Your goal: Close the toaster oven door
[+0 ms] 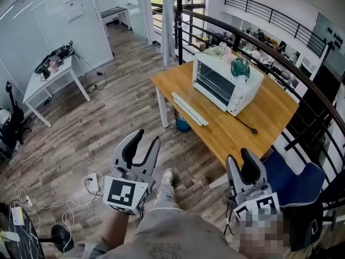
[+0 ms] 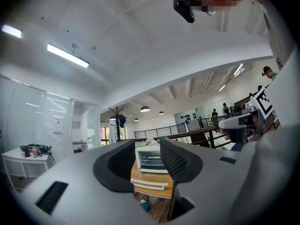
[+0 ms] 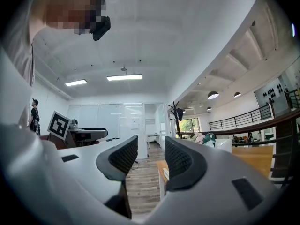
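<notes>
We see the toaster oven [image 1: 226, 82] on the wooden worktop [image 1: 269, 117], long axis running upper left to lower right in the head view, glass front facing lower left. Door latch too small to judge. Its cord end is hard to trace. Left tongs [image 1: 148, 137] and right tongs [image 1: 240, 158] gape empty, well apart from it.

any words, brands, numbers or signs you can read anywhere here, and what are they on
No words or numbers here can be read.
Sheet on the glass wall: print too small to read.
Toaster oven: no brand legible.
Cubes on the left gripper and right gripper: black-and-white square marker patterns, no letters.
</notes>
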A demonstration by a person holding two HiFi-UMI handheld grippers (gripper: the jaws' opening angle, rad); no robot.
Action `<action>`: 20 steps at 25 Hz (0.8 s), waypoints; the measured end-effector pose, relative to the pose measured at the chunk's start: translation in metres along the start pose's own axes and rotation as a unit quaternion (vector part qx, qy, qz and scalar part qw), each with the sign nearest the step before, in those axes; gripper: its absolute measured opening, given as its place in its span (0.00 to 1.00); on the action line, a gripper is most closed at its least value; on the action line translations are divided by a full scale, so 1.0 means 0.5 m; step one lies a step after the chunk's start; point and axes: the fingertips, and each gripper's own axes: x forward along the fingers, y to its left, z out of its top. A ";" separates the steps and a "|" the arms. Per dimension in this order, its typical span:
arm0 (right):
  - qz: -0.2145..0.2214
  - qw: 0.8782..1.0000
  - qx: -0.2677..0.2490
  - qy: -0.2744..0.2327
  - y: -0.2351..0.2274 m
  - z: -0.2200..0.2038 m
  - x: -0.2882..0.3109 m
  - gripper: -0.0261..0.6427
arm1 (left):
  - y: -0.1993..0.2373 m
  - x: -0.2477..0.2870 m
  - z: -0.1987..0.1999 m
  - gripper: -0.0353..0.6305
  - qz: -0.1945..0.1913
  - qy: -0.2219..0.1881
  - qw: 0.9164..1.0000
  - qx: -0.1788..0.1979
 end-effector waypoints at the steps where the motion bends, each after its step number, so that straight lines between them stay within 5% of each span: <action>1: -0.003 1.000 0.001 0.007 -0.007 -0.012 0.019 0.30 | 0.011 0.018 -0.009 0.31 -0.004 0.005 1.000 -0.001; 12: -0.059 0.992 0.038 0.101 -0.121 -0.163 0.260 0.31 | 0.153 0.278 -0.150 0.31 -0.054 0.085 0.995 -0.007; 20: -0.109 0.972 0.098 0.185 -0.216 -0.321 0.426 0.31 | 0.254 0.490 -0.341 0.31 -0.098 0.168 0.981 -0.013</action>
